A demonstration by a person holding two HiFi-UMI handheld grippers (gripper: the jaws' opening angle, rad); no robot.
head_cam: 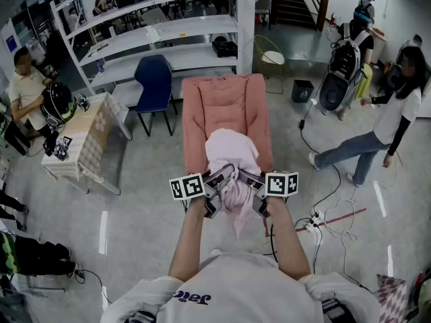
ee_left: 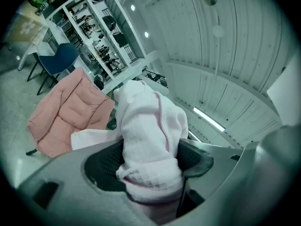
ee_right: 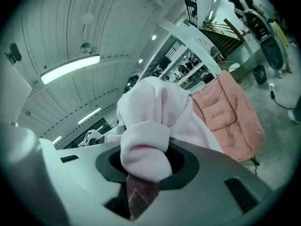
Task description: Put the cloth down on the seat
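A pale pink cloth hangs bunched between both grippers, in front of a pink padded chair. My left gripper is shut on a thick wad of the cloth, which fills the space between its jaws. Close beside it, my right gripper is shut on another fold of the cloth. A tail of the cloth dangles below the grippers. The chair's seat is mostly hidden behind the cloth; its backrest shows in the left gripper view and the chair in the right gripper view.
A blue chair and white shelving stand behind the pink chair. A table with a checked cloth is at the left, with a seated person. A person walks at the right. Cables lie on the floor.
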